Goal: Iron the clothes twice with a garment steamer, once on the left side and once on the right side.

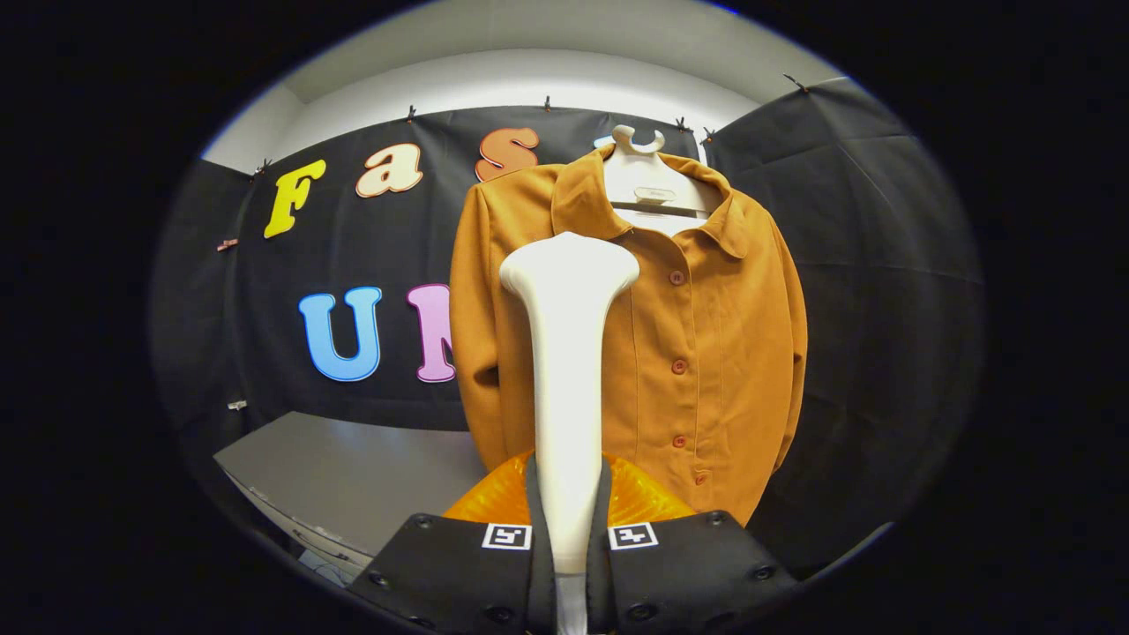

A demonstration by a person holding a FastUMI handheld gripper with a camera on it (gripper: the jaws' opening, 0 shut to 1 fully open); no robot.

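- Black cloth point(882, 265) walls the booth behind everything, with a pale wall band above it and a grey table point(353, 476) low down, to the left of the fingers.
- Gripper point(569, 529): its two fingers are closed narrow on the white garment steamer point(566, 370), one pressing each side of the handle.
- From between the fingers the steamer rises upright, widening into a broad head at the top.
- Just beyond the steamer hangs the orange button-up shirt point(706, 353), its head lying in front of the shirt's upper left chest; whether it touches the cloth I cannot tell.
- A white hanger point(648, 181) shows inside the shirt's open collar, beyond the steamer head and slightly to its right.
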